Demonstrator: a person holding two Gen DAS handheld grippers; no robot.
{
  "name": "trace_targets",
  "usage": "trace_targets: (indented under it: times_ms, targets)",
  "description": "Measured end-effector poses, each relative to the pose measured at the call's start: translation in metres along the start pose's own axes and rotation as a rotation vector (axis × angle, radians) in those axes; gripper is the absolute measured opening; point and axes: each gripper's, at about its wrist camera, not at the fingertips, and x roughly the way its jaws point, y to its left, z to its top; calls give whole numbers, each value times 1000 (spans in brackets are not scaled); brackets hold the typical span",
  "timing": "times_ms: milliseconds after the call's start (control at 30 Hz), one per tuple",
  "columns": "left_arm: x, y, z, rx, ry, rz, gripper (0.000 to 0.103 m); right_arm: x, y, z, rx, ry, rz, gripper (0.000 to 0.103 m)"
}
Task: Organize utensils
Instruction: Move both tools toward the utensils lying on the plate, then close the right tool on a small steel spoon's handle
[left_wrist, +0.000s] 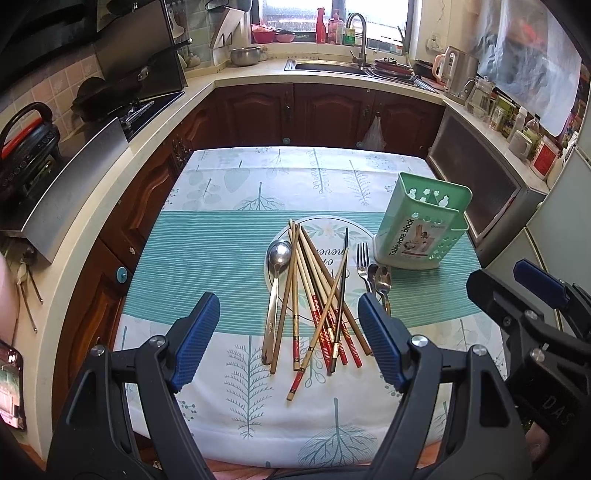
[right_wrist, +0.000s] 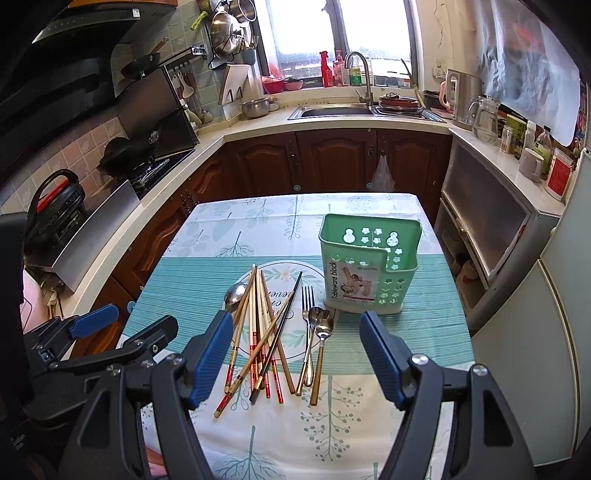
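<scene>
Left wrist view shows the cloth-covered surface (left_wrist: 207, 258) carrying a green utensil holder (left_wrist: 424, 225) standing upright toward the right. Left of the holder, a pile of chopsticks (left_wrist: 314, 295) lies fanned and crossed over a round printed patch, with a large spoon (left_wrist: 275, 280) at the pile's left edge and a fork (right_wrist: 307, 314) and two smaller spoons (right_wrist: 321, 328) between pile and holder. Both the left gripper (left_wrist: 288, 339) and right gripper (right_wrist: 295, 354) hang above the utensils, jaws spread wide, holding nothing.
</scene>
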Motion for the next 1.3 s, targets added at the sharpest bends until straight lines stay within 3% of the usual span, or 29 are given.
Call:
trace_targets:
  times_ms: [833, 1000, 1200, 1267, 1300]
  targets:
    - [21, -7, -2, 17, 35, 2, 76, 9, -5, -5, 25, 26, -2, 71]
    - [36, -1, 6, 26, 51, -69, 75, 21, -13, -1, 36, 50, -9, 71]
    - [74, 4, 29, 75, 168, -146, 75, 44, -35, 14, 37, 119, -1, 71]
    - [91, 8, 36, 70, 214, -162, 75, 56, -44, 19, 43, 158, 6, 66]
    - [101, 9, 41, 74, 238, -164, 75, 64, -50, 20, 52, 184, 6, 59]
